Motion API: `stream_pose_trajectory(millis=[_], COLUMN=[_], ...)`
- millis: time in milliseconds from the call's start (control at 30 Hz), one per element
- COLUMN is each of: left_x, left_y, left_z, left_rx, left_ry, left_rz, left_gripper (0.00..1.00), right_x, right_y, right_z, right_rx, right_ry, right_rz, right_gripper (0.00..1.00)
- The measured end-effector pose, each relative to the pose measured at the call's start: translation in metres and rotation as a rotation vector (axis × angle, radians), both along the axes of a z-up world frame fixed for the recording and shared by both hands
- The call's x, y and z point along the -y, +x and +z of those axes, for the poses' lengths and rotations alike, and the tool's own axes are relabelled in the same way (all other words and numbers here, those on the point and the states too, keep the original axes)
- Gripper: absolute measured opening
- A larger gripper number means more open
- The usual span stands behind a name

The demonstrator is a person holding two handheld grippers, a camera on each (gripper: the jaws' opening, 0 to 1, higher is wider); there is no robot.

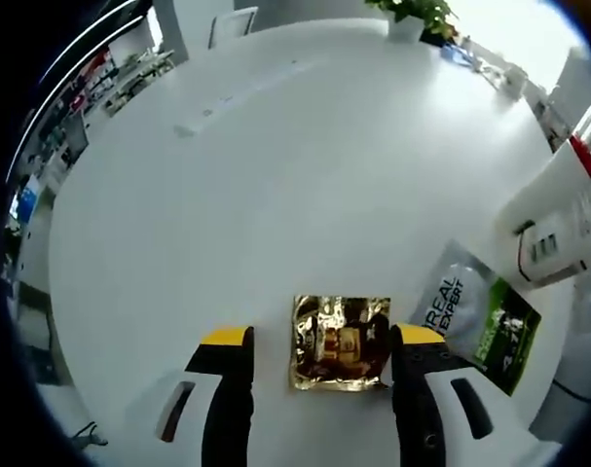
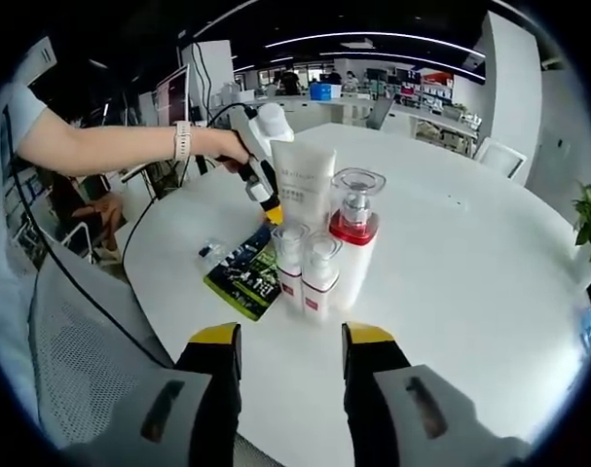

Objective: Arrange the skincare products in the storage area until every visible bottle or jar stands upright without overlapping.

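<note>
In the left gripper view, the left gripper point(image 1: 321, 352) is released, and a gold foil sachet point(image 1: 340, 342) lies flat on the white worktop point(image 1: 276, 195) between its fingers point(image 1: 227, 375). A green sachet point(image 1: 485, 321) lies just right, a white tube point(image 1: 568, 209) beyond it. In the right gripper view, the right gripper point(image 2: 290, 348) is released, empty; just beyond its fingers point(image 2: 368, 355) stand two small pump bottles point(image 2: 305, 272), a taller red-collared bottle point(image 2: 353, 238) and the white tube, all upright.
</note>
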State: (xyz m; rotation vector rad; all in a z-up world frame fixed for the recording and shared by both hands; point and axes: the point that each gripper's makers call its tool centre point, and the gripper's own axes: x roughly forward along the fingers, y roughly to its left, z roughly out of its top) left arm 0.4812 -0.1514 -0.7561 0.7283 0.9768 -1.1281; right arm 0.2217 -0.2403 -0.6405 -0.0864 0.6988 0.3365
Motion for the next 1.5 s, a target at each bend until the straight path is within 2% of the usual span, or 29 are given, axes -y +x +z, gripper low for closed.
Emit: stream_pose_trajectory(millis=[433, 700, 967, 1300, 1500], left_x=[-0.010, -0.008, -0.010, -0.023, -0.029], left_y=[-0.004, -0.007, -0.009, -0.016, -0.018], left_z=[0.004, 0.005, 0.008, 0.016, 0.017], left_rx=[-0.012, -0.018, -0.019, -0.009, -0.010], left_ry=[0.033, 0.046, 0.054, 0.062, 0.074], left_rz=[-0.003, -0.034, -0.044, -0.056, -0.094], left_gripper=[0.48, 0.37, 0.36, 0.36, 0.36], right_x=[0.002, 0.004, 0.006, 0.005, 0.003], right_y=[0.001, -0.002, -0.003, -0.003, -0.003], right_z=[-0.001, -0.001, -0.001, 0.002, 0.005], right_rx=[0.001, 0.001, 0.003, 0.010, 0.020], right_ry=[-0.004, -0.005, -0.005, -0.005, -0.003], right_rz=[0.002, -0.009, -0.014, -0.016, -0.010], right_gripper=[0.41, 0.41, 0.42, 0.42, 0.43])
